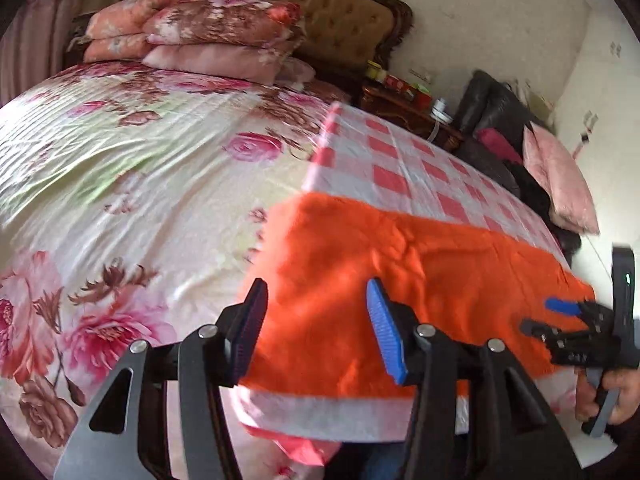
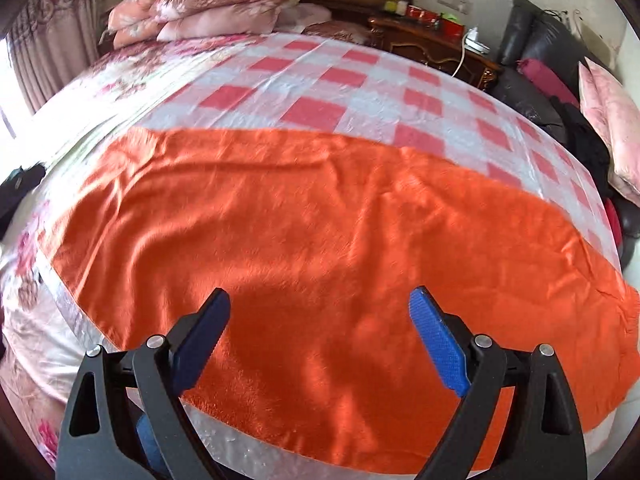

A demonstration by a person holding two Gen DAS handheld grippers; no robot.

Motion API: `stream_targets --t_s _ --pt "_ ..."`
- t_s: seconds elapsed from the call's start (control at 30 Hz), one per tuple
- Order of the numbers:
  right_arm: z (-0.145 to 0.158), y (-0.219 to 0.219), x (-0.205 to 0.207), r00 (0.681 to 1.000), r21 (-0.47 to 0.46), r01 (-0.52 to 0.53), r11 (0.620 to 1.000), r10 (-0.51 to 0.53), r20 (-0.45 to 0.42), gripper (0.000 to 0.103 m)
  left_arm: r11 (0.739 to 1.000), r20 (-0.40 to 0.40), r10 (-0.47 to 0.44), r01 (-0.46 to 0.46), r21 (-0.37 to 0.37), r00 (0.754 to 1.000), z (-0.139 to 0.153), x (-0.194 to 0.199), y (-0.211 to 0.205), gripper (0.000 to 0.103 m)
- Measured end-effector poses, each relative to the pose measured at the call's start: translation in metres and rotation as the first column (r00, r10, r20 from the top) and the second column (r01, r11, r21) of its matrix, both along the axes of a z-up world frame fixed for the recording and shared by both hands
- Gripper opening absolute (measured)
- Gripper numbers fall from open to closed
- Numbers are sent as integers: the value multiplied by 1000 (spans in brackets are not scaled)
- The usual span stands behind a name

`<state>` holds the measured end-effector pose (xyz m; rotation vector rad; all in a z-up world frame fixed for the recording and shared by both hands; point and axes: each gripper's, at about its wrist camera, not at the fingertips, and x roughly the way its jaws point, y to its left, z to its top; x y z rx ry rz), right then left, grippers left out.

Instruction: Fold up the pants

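Our left tongs were spread wide, one blue pad over the left edge of the orange pants and the other above the cloth; nothing lay between the pads. We could not tell whether they touched the fabric or hung just above it. Our right tongs were spread just as wide over the near part of the pants, gripping nothing. In the left view we also saw the right tongs from the side near the right end of the pants, a hand on the handle and its two fingers apart.

The pants lay flat across the near end of the bed, a long orange band running left to right, with small wrinkles and shadows of the tongs on them. They rested on a pink-and-white check sheet that showed beyond them and as a pale strip along their near edge. Left of the check sheet was a floral cover.

Farther back, pink floral quilts were stacked against a tufted headboard. To the right of the bed stood a dark wooden nightstand with small jars and boxes on it, too small for us to name. Beside that we saw a black leather seat with a pale pink cushion leaning on it, and a pink curtain hung at the far left.
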<state>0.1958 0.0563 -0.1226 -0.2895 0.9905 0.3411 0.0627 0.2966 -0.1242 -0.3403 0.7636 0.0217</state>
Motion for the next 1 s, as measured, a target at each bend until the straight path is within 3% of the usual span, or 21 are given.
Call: stream_targets --t_s 0.07,0.1,0.17,0.23,0.33,0.4,0.5,0.6,0.7,0.73,0.8,0.87,0.93,1.0 --pt "-6 -1 -1 1000 -21 13 1000 -13 -7 87 991 -60 -71 77 112 996 -16 8 -35 51" --pt "-8 -4 0 1000 -23 29 999 -29 -10 87 983 -66 -58 69 172 996 -19 10 -42 52" --pt "-11 -11 2 998 -26 62 998 -63 -29 88 973 -85 17 3 232 996 -22 12 -36 52" --pt "-12 -19 4 995 -41 88 995 -89 -34 88 947 -124 128 -84 309 984 -22 15 -21 64" --pt "-10 -34 2 988 -56 151 987 -153 -23 88 961 -42 123 -108 256 991 6 12 -21 64" --pt "-12 -44 3 977 -89 211 973 -214 -22 88 975 -10 61 -58 215 998 21 17 -44 79" --pt "-14 -55 2 970 -86 238 967 -242 -38 88 998 -32 -16 18 63 999 21 29 -89 82" --pt "-15 -66 -1 964 -84 262 961 -266 -32 88 996 -92 -46 53 77 995 8 45 -142 85" --pt "-16 -81 1 955 -50 290 956 -292 -55 89 984 -187 -51 82 159 981 -12 60 -186 92" --pt "-18 -89 2 951 -29 300 954 -301 -68 89 981 -219 -64 102 165 974 -19 65 -194 92" --pt "-20 -96 3 946 -2 313 950 -312 -86 92 978 -223 -66 108 178 973 -24 65 -204 101" --pt "-23 -104 2 939 53 332 942 -325 -115 98 974 -243 -46 98 206 969 -28 68 -208 101" --pt "-25 -106 0 936 56 341 938 -333 -114 99 961 -264 -51 119 249 963 -31 71 -213 102" --pt "-25 -105 -2 937 61 342 938 -335 -99 99 963 -260 -46 112 245 964 -32 72 -211 102"
